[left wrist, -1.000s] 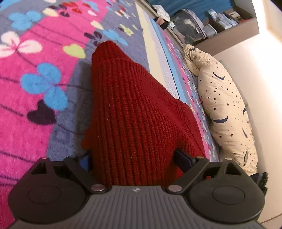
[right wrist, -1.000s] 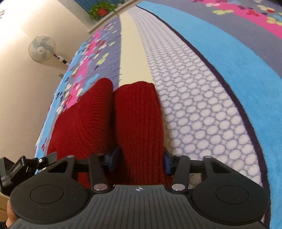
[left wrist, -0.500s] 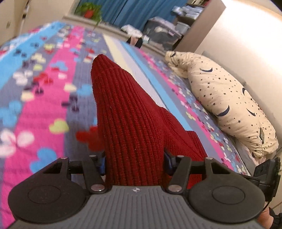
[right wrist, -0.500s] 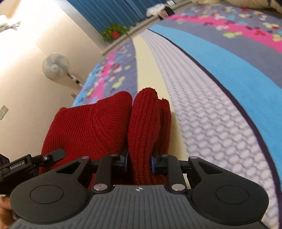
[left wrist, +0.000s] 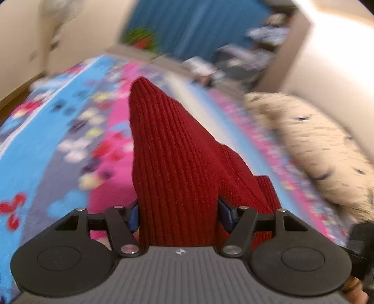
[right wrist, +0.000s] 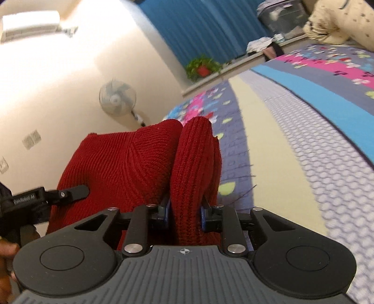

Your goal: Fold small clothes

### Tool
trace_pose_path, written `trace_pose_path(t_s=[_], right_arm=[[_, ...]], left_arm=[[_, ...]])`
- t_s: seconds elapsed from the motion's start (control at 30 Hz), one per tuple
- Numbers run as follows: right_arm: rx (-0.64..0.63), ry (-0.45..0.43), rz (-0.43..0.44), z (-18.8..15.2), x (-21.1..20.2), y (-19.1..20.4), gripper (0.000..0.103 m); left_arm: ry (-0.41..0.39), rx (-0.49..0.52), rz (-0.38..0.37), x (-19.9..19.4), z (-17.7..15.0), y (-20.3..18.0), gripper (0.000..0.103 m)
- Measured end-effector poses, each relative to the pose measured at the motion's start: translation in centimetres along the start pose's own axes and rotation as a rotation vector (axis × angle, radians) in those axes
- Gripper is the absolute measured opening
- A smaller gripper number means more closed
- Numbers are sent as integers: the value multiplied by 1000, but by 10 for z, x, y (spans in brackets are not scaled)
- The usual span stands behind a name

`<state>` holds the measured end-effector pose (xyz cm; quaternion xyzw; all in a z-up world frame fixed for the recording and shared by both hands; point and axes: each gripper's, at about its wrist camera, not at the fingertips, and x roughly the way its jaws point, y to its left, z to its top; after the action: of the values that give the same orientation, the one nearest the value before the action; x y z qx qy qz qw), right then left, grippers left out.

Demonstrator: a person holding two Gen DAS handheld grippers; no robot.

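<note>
A dark red ribbed knit garment (left wrist: 173, 159) is held up off the patterned bed cover (left wrist: 46, 149) by both grippers. My left gripper (left wrist: 178, 215) is shut on a thick bunch of the knit, which rises in a peak ahead of it. My right gripper (right wrist: 184, 217) is shut on another bunch of the same garment (right wrist: 196, 163), with the rest of the cloth spreading to its left. The left gripper's finger (right wrist: 70, 190) shows at the left edge of the right wrist view, against the cloth. The gripper pads are mostly hidden by the knit.
A cream pillow with star and moon print (left wrist: 315, 149) lies along the bed's right side by the wall. A standing fan (right wrist: 116, 97), a potted plant (right wrist: 202, 66) on a ledge, blue curtains and storage boxes (right wrist: 282, 18) stand beyond the bed.
Both grippers have risen and tilted up with the garment, lifting it off the bed cover. The right gripper's jaws closed tighter on the cloth. The left view is now motion-blurred.
</note>
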<state>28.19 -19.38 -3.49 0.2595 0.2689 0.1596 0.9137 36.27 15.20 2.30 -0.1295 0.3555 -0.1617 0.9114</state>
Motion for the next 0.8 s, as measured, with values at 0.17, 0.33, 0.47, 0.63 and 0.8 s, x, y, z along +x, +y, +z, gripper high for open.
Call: trace_pose_path(t_s=[0.17,0.33,0.47,0.63,0.8], right_arm=[[18,8,-98,5,0,-4,46],[-85,2,6,7,-21,23,52],[-243,137,52,-11,-7,52,50],[-260,274,-4,-33,9,46,24],[-203,259,21,-15,-21,51,18]], left_arm=[[-54,10,180,-12,4,9,70],[-69,62,65,-42,2,-10,70],[43,256,57,-35,-28,-41,69],[150,419,133,-21,-62,-73,65],[188,394,89,-44,-78,-79,55]])
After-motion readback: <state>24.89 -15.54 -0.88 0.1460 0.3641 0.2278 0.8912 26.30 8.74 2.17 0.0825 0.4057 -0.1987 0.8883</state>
